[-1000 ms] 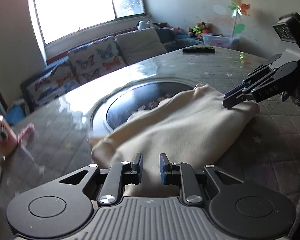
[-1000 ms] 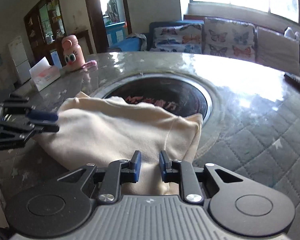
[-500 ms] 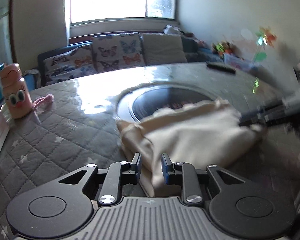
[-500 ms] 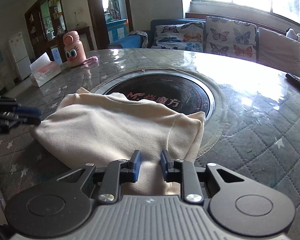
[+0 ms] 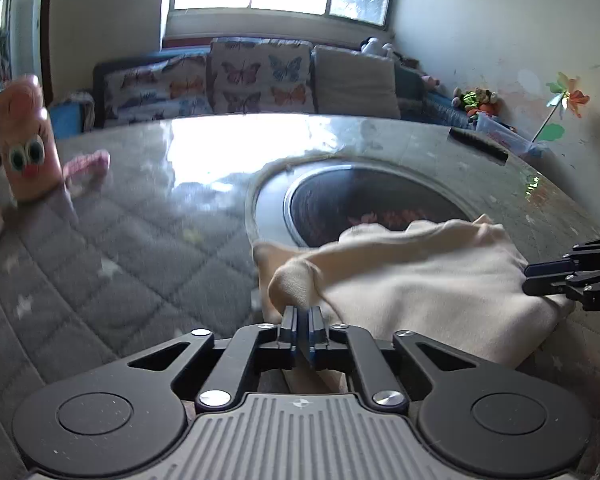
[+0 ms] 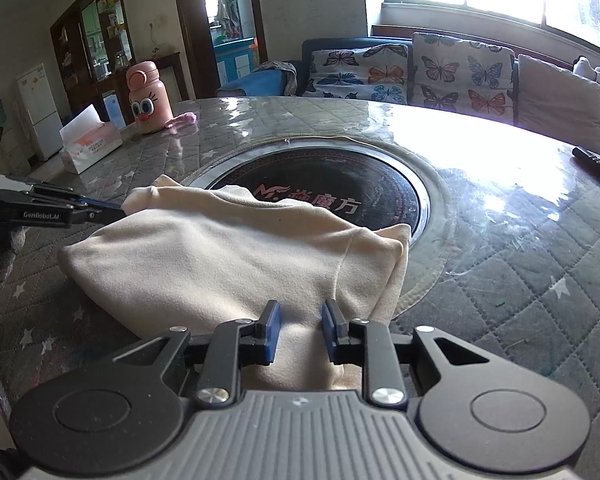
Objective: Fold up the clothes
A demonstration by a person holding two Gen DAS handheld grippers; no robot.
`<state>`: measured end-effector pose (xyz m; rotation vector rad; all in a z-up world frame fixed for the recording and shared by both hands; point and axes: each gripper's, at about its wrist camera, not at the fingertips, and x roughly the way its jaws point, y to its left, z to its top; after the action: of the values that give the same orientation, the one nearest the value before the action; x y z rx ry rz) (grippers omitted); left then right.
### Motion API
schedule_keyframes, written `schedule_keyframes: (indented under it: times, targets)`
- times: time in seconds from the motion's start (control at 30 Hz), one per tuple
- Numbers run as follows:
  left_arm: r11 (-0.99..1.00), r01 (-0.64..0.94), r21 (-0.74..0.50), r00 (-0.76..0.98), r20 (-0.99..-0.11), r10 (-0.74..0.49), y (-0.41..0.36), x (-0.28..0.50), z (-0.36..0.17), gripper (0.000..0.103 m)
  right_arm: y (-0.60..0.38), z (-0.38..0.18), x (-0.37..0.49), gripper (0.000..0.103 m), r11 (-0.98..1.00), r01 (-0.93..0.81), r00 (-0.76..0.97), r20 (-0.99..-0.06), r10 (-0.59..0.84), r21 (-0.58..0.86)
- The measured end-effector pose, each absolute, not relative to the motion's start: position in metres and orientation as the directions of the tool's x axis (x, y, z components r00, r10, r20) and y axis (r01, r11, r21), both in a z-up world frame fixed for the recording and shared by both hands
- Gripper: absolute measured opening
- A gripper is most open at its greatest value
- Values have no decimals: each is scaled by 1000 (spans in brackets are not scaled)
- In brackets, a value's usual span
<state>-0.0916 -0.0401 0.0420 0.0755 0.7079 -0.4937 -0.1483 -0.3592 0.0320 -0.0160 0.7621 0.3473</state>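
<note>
Cream garment half-folded by the hotplate; both grippers at its ends.

My left gripper (image 5: 300, 314), jaws just closing, pinches the garment (image 6: 220, 256) by its bunched corner; my right gripper (image 6: 299, 330) straddles the opposite end, jaws apart, grip unclear. Cloth looks soft, light and limp, so take it by corners. It lies on the surface (image 6: 540, 272), overlapping the hotplate (image 6: 340, 184). Beyond the hotplate: tissue box (image 6: 90, 144), pink bottle (image 6: 148, 100), black remote (image 5: 478, 146), all well clear.

left hand-held gripper (image 5: 302, 322) just closed — pinching cream garment (image 5: 420, 280)

Black tongs (image 6: 299, 331) with blue pads (image 6: 271, 330) and silver screws (image 6: 212, 395).
</note>
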Motion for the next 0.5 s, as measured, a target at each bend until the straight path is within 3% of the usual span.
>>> schedule_keyframes:
  times: [0.17,0.27,0.5]
  targets:
    - [862,504,56,716,-585,-381,-48,-100,53,5,-358,31,-147,23,942,-317,668,-681,301,105]
    - [838,521,162,722,-608,-332,-56,-100,33,5,-357,31,-147,23,943,-317,670,-679,300,103]
    - [830,530,172,729,-592,-343,-52,-105,31,5,-355,32,-147,24,943,-320,669,-682,295,93]
